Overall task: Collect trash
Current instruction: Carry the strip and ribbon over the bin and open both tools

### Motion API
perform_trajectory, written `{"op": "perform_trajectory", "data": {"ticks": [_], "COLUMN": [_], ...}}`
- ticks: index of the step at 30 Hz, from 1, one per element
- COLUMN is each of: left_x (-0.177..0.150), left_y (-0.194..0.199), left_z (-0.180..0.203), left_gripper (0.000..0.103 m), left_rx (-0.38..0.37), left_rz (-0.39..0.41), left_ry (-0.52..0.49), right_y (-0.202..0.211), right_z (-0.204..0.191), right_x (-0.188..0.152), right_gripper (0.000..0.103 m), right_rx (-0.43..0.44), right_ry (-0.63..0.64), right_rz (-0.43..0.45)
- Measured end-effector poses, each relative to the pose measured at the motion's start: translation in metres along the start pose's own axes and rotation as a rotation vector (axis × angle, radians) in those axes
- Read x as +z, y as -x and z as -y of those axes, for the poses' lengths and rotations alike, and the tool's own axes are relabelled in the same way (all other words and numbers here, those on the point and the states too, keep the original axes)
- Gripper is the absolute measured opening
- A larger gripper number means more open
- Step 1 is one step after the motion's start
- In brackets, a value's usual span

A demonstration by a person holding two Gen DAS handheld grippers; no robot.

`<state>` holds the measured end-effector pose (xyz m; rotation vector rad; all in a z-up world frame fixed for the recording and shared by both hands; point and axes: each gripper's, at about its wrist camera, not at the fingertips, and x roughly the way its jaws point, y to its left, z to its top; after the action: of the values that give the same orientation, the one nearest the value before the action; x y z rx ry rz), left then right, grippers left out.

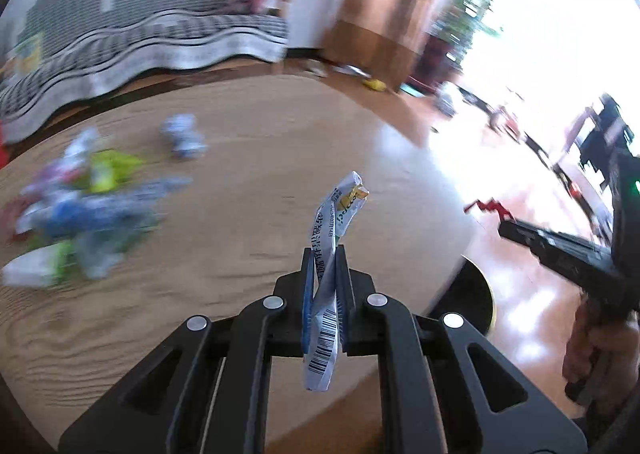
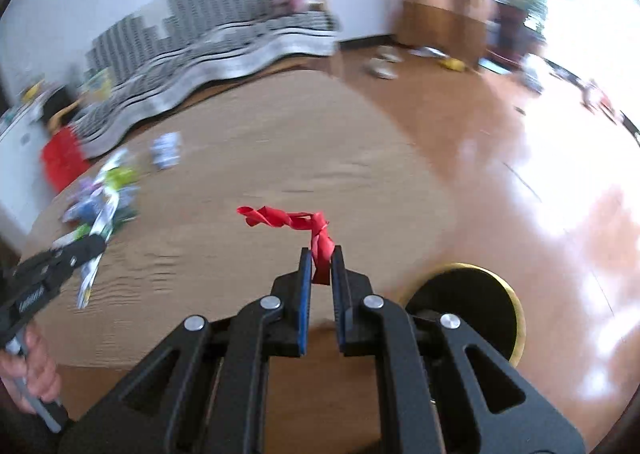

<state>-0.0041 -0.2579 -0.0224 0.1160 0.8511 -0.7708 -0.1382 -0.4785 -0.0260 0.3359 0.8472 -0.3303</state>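
My left gripper (image 1: 325, 254) is shut on a white wrapper (image 1: 334, 230) with a barcode, held above the round wooden table (image 1: 248, 182). My right gripper (image 2: 320, 254) is shut on a twisted red wrapper (image 2: 296, 220) over the table's right edge; it also shows in the left wrist view (image 1: 490, 208). A pile of colourful wrappers (image 1: 80, 198) lies at the table's left, with a crumpled white-blue wrapper (image 1: 182, 136) behind it. The pile also shows in the right wrist view (image 2: 106, 194). The left gripper appears at the left of the right wrist view (image 2: 56, 266).
A black round bin with a gold rim (image 2: 472, 306) stands on the floor below the table's right edge. A striped sofa (image 1: 140, 42) runs along the back wall. Small items (image 2: 384, 66) lie on the glossy wooden floor.
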Motion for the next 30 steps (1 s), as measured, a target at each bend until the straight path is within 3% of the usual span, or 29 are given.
{"op": "perform_trajectory", "data": {"ticks": [5,14,20,30], "left_x": [-0.006,-0.028,-0.035,-0.041], "left_y": [-0.039,-0.104,-0.135,-0.165], "left_z": [0.074,0.172,0.194,0.205], "left_gripper": [0.009,0.009,0.009,0.009], "left_rx": [-0.093,-0.215,-0.256,-0.287], "left_rz": [-0.044,-0.134,-0.183,-0.222], "left_ry": [-0.101,-0.215,-0.245,-0.245], "right_y": [0.002,0.004,0.005,-0.001], "right_z": [0.091,0.174,0.195,0.191], "right_x": [-0.017,-0.056,-0.064,-0.057], "right_gripper": [0.01,0.01,0.01,0.01], "right_rx": [-0.087,-0.147,-0.145,-0.136], "right_ry": [-0.137,-0.265,-0.297,-0.312], "right_rz": [-0.035,-0.102,-0.119,-0.121]}}
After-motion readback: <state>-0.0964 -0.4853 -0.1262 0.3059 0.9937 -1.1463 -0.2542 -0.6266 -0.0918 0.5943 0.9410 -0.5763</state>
